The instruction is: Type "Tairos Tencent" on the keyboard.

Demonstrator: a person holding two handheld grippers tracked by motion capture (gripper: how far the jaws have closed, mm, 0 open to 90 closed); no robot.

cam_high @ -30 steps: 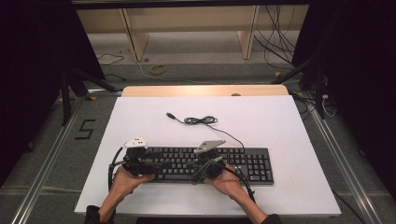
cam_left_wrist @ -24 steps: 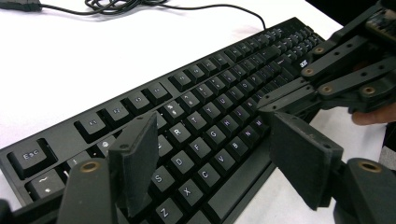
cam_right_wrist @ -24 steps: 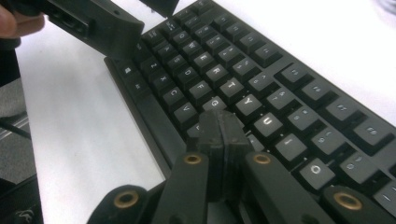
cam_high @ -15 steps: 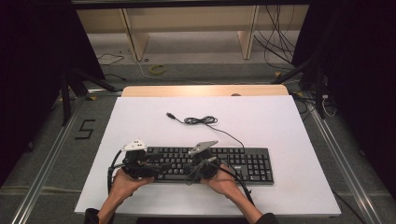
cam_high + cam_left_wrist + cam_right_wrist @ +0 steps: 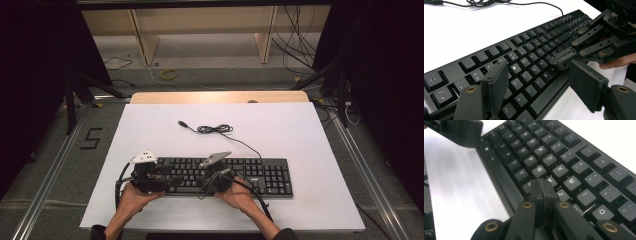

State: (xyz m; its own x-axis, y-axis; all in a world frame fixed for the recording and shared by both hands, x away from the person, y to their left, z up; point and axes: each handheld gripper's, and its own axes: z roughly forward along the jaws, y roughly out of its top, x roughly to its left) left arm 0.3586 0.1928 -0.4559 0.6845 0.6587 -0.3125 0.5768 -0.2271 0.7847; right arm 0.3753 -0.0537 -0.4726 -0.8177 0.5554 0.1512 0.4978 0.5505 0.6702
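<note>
Keyboard [image 5: 260,176] near table [image 5: 325,145] front edge (far half bare)

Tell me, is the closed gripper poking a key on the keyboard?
Touching, it seems. In the right gripper view the right gripper, jaws shut together, meets a key beside the U on the keyboard with no gap visible.

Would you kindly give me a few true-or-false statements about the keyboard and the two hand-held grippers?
1. The right hand-held gripper has its jaws pressed together. True.
2. The left hand-held gripper is shut. False: its jaws stand wide apart over the keyboard.
3. The keyboard's cable lies partly coiled on the white table. True.
4. The keyboard is white. False: it is black.
5. The right hand-held gripper's tip is by the number pad. False: it is near the H key.
</note>
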